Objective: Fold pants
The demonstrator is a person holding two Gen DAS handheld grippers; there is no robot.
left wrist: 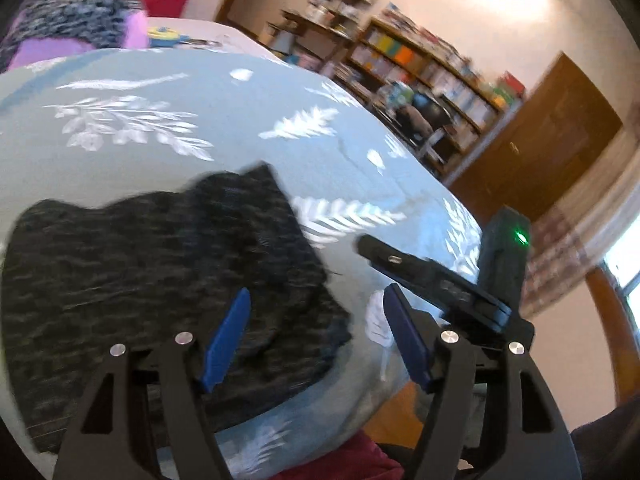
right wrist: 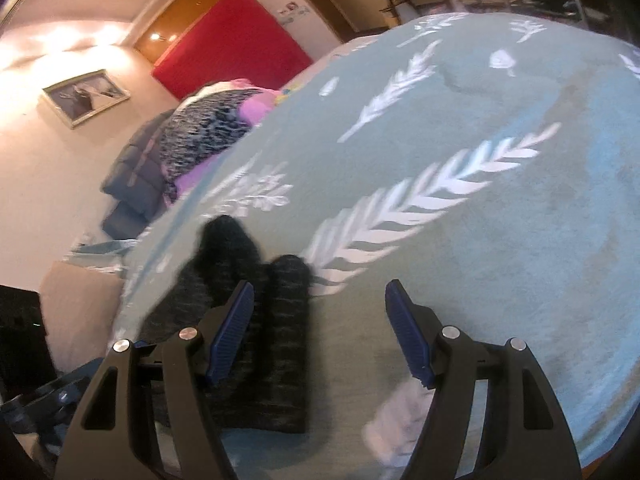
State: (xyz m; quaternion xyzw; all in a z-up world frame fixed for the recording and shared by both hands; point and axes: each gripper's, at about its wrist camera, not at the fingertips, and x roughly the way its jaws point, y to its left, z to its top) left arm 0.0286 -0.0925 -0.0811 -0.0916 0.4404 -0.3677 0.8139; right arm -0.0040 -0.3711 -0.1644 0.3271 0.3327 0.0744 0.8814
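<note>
Dark heathered grey-black pants (left wrist: 160, 280) lie folded flat on a teal bedspread with white leaf prints (left wrist: 200, 120). My left gripper (left wrist: 316, 340) is open and empty, hovering over the pants' right edge. In the right wrist view the pants (right wrist: 256, 340) lie low and left, with two rounded leg ends pointing away. My right gripper (right wrist: 320, 336) is open and empty just above the bedspread (right wrist: 480, 240), its left finger over the pants. The other gripper's black body (left wrist: 440, 280) shows at the right of the left wrist view.
A pile of clothes (left wrist: 80, 12) in speckled grey and purple sits at the far end of the bed; it also shows in the right wrist view (right wrist: 200, 136). Bookshelves (left wrist: 400, 64) and a brown door (left wrist: 540, 140) stand beyond the bed. A red headboard (right wrist: 236, 40) is behind.
</note>
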